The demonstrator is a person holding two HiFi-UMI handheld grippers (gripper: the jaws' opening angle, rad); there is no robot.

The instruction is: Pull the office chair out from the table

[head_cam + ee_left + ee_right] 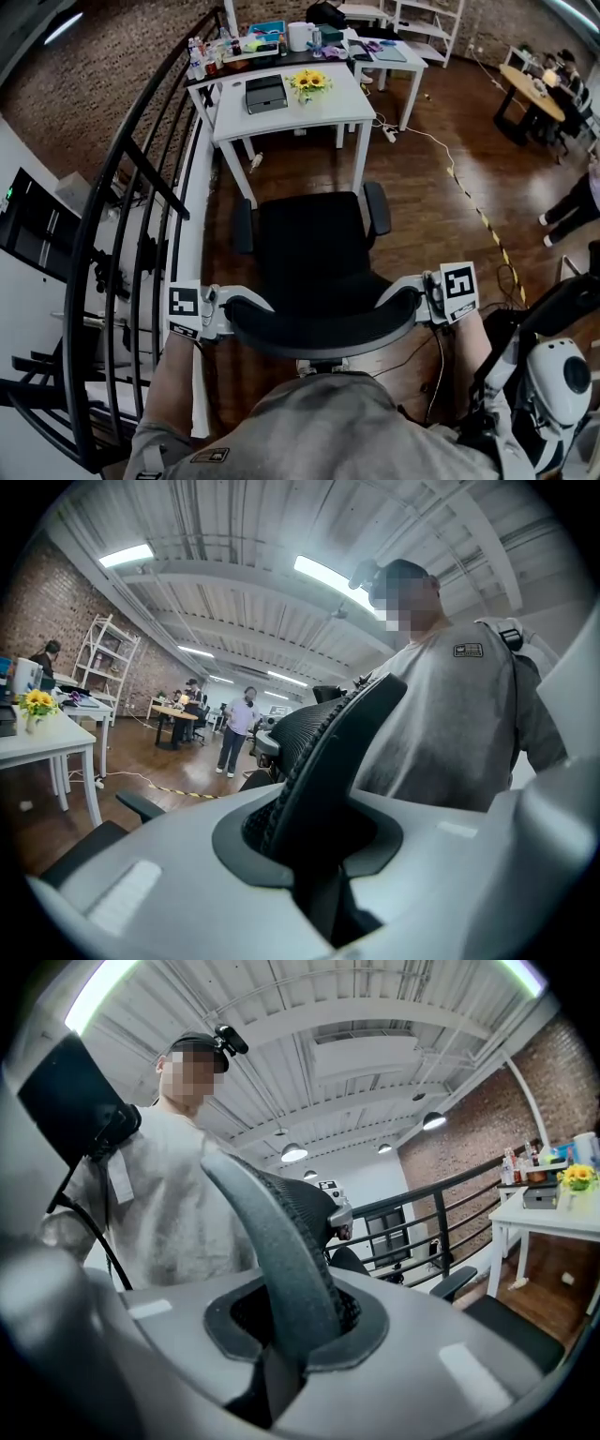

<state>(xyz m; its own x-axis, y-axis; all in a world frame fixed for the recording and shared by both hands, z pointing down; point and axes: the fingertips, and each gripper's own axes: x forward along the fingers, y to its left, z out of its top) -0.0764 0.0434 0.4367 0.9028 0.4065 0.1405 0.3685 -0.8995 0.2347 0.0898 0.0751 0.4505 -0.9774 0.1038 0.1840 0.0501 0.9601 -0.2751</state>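
Note:
The black office chair [314,248] stands on the wood floor a short way back from the white table [281,112], its seat facing the table. Its curved mesh backrest [319,330] is just in front of me. My left gripper [228,312] is shut on the backrest's left edge and my right gripper [412,302] on its right edge. In the left gripper view the backrest edge [328,752] runs down between the closed jaws of the left gripper [309,850]. The right gripper view shows the same: the backrest rim [272,1232] is clamped in the right gripper [291,1335].
A black stair railing [122,234] runs close along the left. On the table sit sunflowers [309,82] and a grey box [265,93]. A cable [441,150] and striped floor tape [487,225] cross the floor at right. People stand by a round table [534,89] at far right.

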